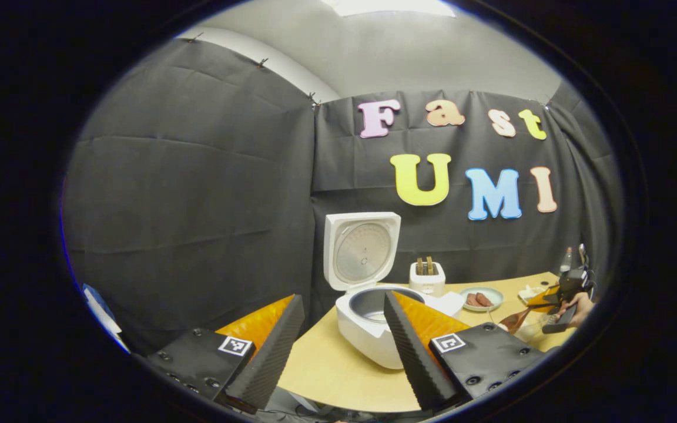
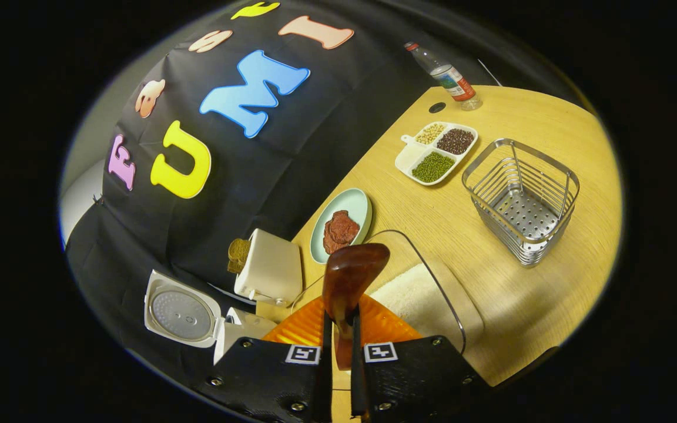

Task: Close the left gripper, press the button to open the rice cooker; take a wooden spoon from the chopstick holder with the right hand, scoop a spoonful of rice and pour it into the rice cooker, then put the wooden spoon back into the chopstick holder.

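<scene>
Both tools were busy: the right gripper (image 2: 341,329) pinched the wooden spoon (image 2: 350,276) by its handle above the clear rice container (image 2: 426,294), while the left gripper (image 1: 338,346) hung with jaws wide apart before the open rice cooker (image 1: 368,329). Light, stiff, smooth wood, I judged, so a firm handle grip should keep its bowl level

The lower handle of the wooden spoon (image 2: 355,282) is hidden between the right tongs (image 2: 341,329), and the rice cooker (image 1: 368,326) is partly covered by the left tongs (image 1: 344,311).
</scene>
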`<control>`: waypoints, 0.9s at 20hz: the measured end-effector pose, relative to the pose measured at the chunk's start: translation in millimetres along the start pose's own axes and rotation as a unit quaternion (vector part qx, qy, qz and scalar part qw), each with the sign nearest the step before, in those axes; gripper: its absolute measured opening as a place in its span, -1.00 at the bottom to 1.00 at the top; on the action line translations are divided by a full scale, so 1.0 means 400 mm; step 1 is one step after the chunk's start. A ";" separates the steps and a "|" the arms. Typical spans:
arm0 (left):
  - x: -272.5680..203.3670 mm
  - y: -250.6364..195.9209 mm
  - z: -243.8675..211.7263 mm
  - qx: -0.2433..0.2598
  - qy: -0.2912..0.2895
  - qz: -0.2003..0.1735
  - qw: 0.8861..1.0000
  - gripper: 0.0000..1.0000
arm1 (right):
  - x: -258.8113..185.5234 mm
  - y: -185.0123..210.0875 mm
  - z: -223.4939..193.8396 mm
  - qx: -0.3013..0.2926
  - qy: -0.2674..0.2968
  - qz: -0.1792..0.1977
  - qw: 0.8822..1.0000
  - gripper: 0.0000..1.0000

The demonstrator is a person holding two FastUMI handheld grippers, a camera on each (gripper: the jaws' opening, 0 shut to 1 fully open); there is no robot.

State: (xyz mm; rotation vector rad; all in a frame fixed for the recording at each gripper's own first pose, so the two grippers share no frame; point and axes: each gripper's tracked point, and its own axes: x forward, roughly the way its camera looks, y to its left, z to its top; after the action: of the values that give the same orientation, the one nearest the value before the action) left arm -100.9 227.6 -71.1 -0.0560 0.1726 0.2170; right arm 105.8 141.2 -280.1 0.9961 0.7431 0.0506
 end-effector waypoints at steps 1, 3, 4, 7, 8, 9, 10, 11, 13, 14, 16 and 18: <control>0.004 -0.006 0.001 -0.005 0.000 -0.003 1.000 0.83 | -0.006 0.007 0.014 0.015 -0.002 0.008 1.000 -0.75; 0.009 -0.017 -0.003 -0.008 -0.001 -0.007 1.000 0.83 | -0.017 0.023 0.037 0.047 -0.005 0.023 0.999 -0.75; 0.008 -0.019 -0.003 -0.008 -0.002 -0.009 1.000 0.83 | -0.018 0.032 0.041 0.060 -0.004 0.031 0.998 -0.75; 0.015 -0.010 -0.008 -0.012 -0.004 -0.007 1.000 0.83 | -0.031 0.085 0.046 0.094 0.007 0.061 0.994 -0.75; 0.018 -0.006 -0.012 -0.016 -0.004 -0.005 1.000 0.83 | -0.036 0.110 0.043 0.104 0.013 0.074 0.992 -0.75; 0.018 0.001 -0.014 -0.021 -0.003 -0.003 1.000 0.83 | -0.040 0.137 0.041 0.108 0.018 0.085 0.990 -0.75; 0.019 0.006 -0.017 -0.024 -0.003 -0.002 1.000 0.83 | -0.040 0.163 0.038 0.106 0.022 0.094 0.990 -0.75; 0.019 0.012 -0.018 -0.027 -0.003 0.001 1.000 0.83 | -0.038 0.189 0.033 0.098 0.025 0.103 0.990 -0.75; 0.018 0.026 -0.022 -0.030 -0.003 0.006 1.000 0.97 | -0.040 0.249 0.017 0.075 0.035 0.117 0.990 -0.75; 0.018 0.034 -0.029 -0.030 -0.003 0.010 0.999 0.83 | -0.039 0.281 0.008 0.066 0.039 0.127 0.989 -0.75; 0.015 0.053 -0.034 -0.032 -0.002 0.016 0.999 0.84 | -0.038 0.347 -0.011 0.053 0.047 0.147 0.987 -0.75; 0.002 0.078 -0.033 -0.032 -0.006 0.028 0.999 0.84 | -0.036 0.409 -0.033 0.043 0.055 0.164 0.984 -0.75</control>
State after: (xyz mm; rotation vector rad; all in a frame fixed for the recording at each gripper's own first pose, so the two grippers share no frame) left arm -109.2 257.0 -85.2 -0.1136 0.1559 0.2779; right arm 134.1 237.9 -149.7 1.1983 0.6792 0.3642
